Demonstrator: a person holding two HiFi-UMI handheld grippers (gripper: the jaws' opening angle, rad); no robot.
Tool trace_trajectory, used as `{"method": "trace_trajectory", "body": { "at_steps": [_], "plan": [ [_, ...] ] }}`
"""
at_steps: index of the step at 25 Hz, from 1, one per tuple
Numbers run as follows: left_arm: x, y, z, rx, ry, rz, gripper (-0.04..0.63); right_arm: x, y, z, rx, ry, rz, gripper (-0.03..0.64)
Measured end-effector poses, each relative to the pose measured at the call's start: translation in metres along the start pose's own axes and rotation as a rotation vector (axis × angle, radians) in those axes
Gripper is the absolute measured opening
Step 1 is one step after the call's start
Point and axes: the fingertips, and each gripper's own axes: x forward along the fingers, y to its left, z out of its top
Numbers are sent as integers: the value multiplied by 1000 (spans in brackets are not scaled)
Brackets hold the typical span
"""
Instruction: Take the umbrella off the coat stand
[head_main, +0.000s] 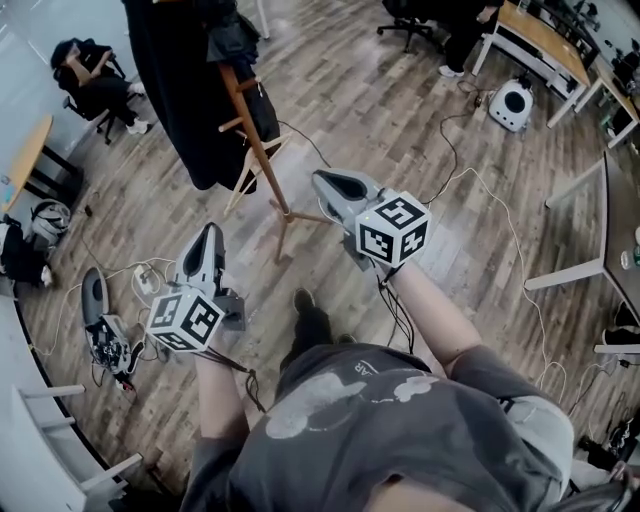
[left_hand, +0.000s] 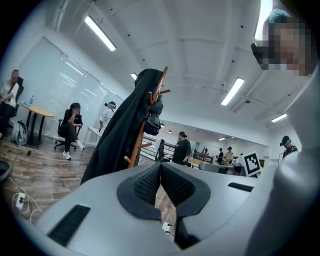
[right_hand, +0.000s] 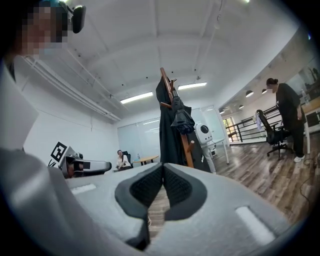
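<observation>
A wooden coat stand (head_main: 252, 128) rises from the plank floor ahead of me, with a long black coat (head_main: 178, 80) draped over it. A folded black umbrella (right_hand: 181, 118) hangs from a peg near the top of the stand (right_hand: 186, 142); it also shows in the left gripper view as the umbrella (left_hand: 154, 115) beside the coat (left_hand: 122, 135). My left gripper (head_main: 207, 240) is held level, short of the stand, shut and empty (left_hand: 160, 167). My right gripper (head_main: 330, 185) is nearer the stand's feet, also shut with nothing between its pads (right_hand: 163, 170).
Cables (head_main: 470, 180) trail across the floor, and a power strip (head_main: 147, 281) lies by my left hand. A white robot unit (head_main: 512, 103) and desks (head_main: 540, 40) stand at the back right. A seated person (head_main: 90, 80) is at the far left, and others stand further off.
</observation>
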Motion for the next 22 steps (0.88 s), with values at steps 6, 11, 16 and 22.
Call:
{"method": "trace_trajectory", "body": {
  "at_steps": [6, 11, 16, 22],
  "plan": [
    [53, 23, 35, 42, -38, -49, 3, 43, -31, 23, -15, -7, -21, 104],
    [98, 50, 62, 60, -47, -71, 3, 97, -45, 45, -34, 17, 5, 188],
    [130, 69, 87, 88, -52, -95, 3, 145, -58, 67, -45, 24, 4, 358],
    [156, 92, 111, 137, -69, -94, 3, 187, -74, 106, -109, -44, -20, 411]
  ]
}}
